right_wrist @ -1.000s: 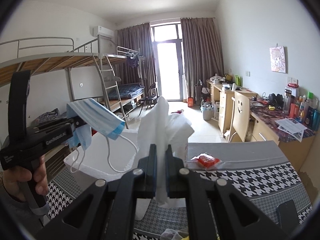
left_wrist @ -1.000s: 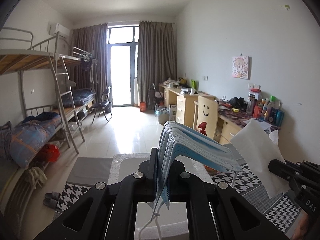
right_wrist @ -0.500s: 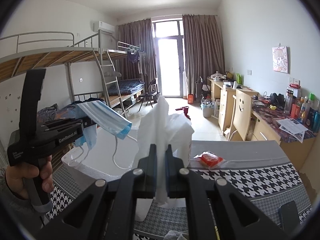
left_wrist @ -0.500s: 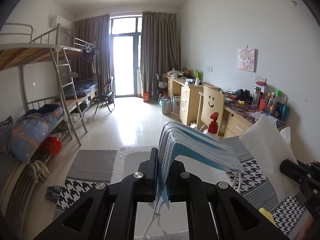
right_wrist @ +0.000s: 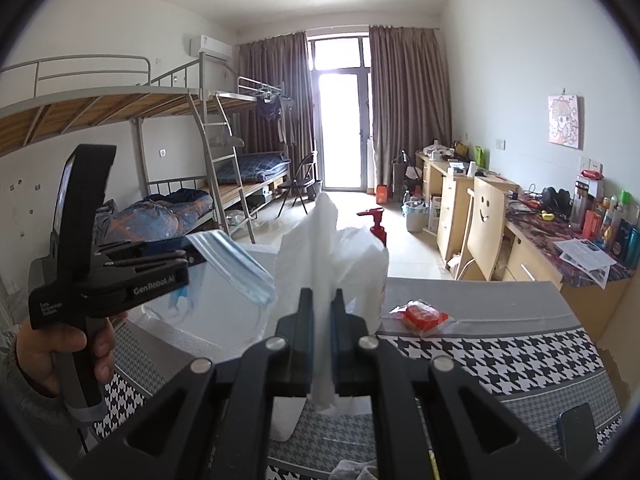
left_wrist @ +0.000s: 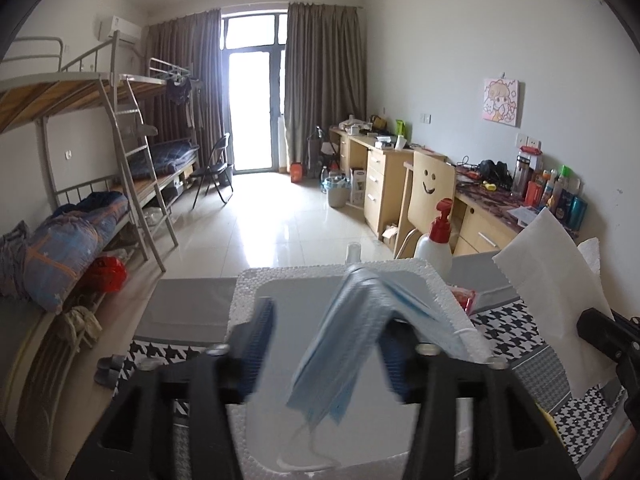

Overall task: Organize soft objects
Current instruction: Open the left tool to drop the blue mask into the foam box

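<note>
The left hand-held gripper (left_wrist: 324, 344) is opening, its jaws apart around blue face masks (left_wrist: 352, 340) that hang loose over a white foam box (left_wrist: 248, 292). The right hand-held gripper (right_wrist: 322, 316) stays clenched on a white tissue (right_wrist: 320, 248) above the counter (right_wrist: 500, 352).

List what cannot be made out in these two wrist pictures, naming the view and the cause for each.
- Face mask: left wrist view, smeared by motion as the left gripper opens; contact with the pads is unclear.
- Foam box: left view, its floor is covered by the mask; right view, by the tissue.
- Red packet: right view, label too small.
- Pump bottle: right view, mostly behind the tissue.
</note>
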A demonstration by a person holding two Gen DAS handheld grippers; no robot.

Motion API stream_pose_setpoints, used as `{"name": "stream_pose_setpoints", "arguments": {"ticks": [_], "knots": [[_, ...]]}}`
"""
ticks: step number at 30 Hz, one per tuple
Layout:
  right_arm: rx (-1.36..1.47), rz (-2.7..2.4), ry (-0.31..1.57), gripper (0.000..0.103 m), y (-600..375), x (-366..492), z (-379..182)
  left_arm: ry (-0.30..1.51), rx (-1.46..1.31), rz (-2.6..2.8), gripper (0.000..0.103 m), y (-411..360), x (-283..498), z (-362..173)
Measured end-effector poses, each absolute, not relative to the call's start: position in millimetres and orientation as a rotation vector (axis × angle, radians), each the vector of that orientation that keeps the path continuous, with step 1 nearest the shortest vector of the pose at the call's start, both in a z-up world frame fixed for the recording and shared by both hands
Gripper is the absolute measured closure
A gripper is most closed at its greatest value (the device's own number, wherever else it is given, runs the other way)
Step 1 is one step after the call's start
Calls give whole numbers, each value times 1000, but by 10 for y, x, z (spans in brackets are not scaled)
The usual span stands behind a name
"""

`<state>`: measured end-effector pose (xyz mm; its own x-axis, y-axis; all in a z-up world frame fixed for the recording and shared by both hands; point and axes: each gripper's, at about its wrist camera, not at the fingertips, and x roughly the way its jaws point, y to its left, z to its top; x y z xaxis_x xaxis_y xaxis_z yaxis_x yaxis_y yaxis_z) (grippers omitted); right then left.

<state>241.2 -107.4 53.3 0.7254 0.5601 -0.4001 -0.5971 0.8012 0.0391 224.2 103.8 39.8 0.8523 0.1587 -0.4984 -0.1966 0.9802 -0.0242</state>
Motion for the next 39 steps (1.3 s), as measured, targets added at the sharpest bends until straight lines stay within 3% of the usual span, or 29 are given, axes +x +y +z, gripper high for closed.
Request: {"name": "stream_pose_setpoints", "arguments": {"ticks": [2, 4, 5, 39], "knots": [[-100, 641, 411, 93, -1050, 2411, 529, 511, -76, 188, 29, 1031, 2209, 404], [-103, 643, 414, 93, -1031, 2414, 534, 505, -69, 187, 6, 1020, 2179, 404], [-104, 643, 415, 93, -1022, 2418, 536, 505, -61, 189, 2, 1011, 2166, 403], [-151, 847, 391, 93, -671, 2300, 669, 492, -34, 234, 1, 1128, 2044, 330]]}}
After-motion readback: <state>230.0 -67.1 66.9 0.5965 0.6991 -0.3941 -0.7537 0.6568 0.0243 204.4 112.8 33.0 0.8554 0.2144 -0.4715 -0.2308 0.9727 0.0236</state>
